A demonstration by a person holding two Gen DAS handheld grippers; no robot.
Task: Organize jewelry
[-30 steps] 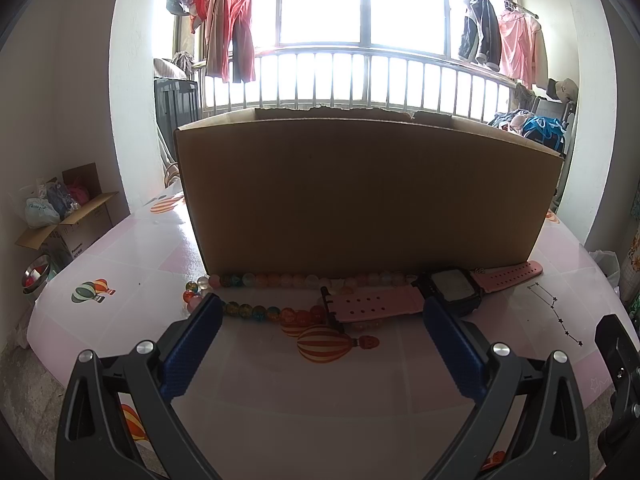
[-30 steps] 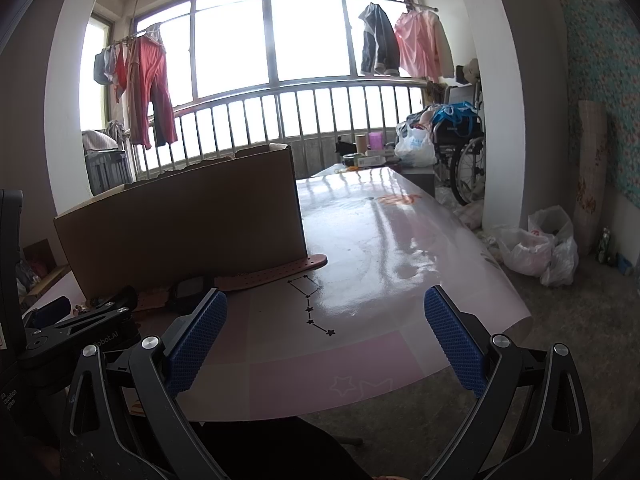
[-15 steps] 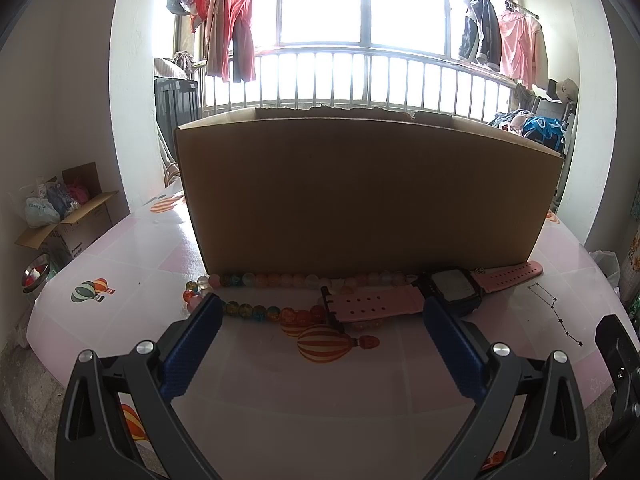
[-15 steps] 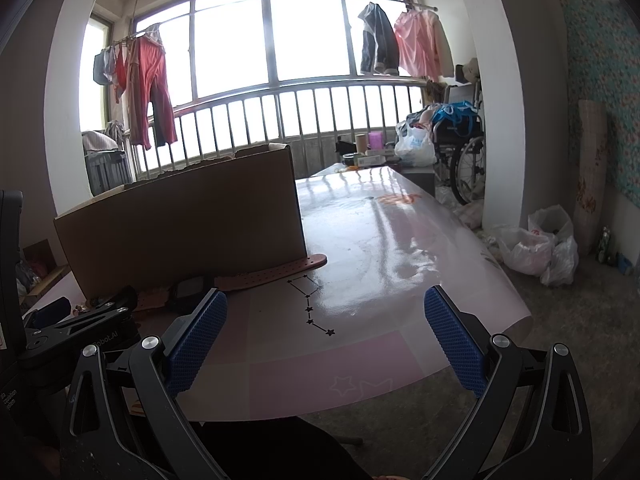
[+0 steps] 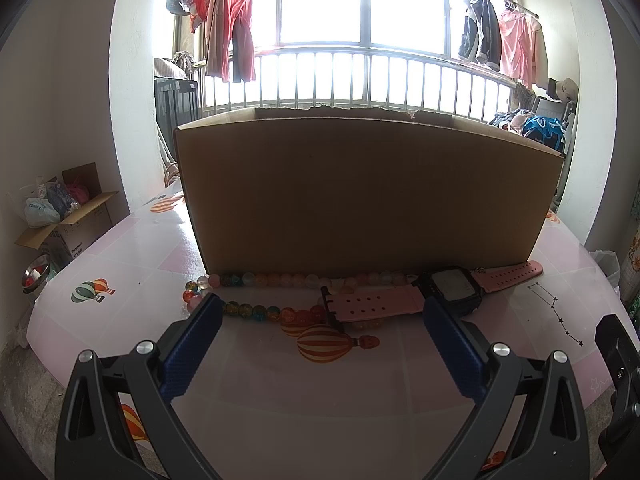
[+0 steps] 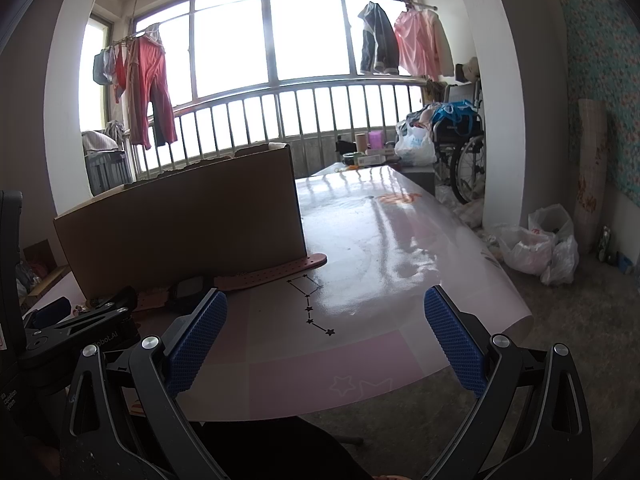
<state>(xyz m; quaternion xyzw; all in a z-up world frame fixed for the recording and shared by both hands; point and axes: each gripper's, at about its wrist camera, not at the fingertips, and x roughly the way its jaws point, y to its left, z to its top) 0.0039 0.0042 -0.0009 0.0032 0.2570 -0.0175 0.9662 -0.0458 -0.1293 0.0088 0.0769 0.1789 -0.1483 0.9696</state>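
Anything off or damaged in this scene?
The cardboard box has a ragged, torn top edge along its far wall. The pink watch lies across the bead necklace, its strap covering some beads. Nothing spilled.

Matt cardboard box, glossy table

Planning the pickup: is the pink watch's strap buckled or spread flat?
Spread flat: the watch lies unbuckled before the box, straps pointing opposite ways.

A glossy pink table, printed with hot-air balloons and a star constellation, carries a tall cardboard box, a looped string of coloured beads lying at the box's foot, and a pink-strapped watch laid flat just beside, overlapping the beads.
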